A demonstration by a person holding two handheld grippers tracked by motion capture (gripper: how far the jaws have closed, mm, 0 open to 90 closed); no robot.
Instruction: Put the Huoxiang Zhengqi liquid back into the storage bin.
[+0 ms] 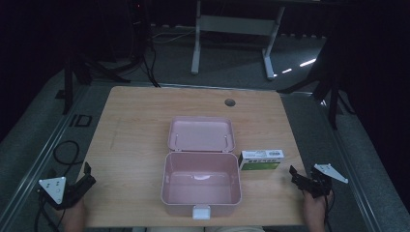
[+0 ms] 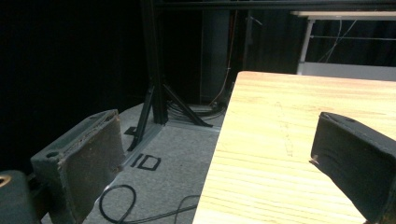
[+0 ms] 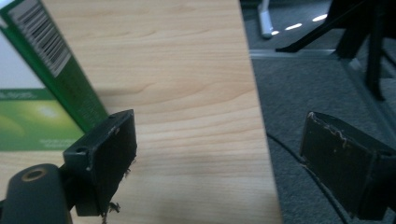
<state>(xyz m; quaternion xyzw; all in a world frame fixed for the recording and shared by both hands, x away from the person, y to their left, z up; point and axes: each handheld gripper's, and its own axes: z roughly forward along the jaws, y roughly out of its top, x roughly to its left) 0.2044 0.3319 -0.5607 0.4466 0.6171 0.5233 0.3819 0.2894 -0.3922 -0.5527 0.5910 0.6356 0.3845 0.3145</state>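
while one pink case [image 1: 201, 180] and one green box [image 1: 261, 159] lie untouched, both grippers' fingers seemingly gape wide.

green box [image 3: 32, 93] cropped, its print blurred

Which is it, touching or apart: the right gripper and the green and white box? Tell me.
Apart. In the high view, bare table lies between the right gripper and the green and white box; the right gripper view shows open jaws with nothing between them.
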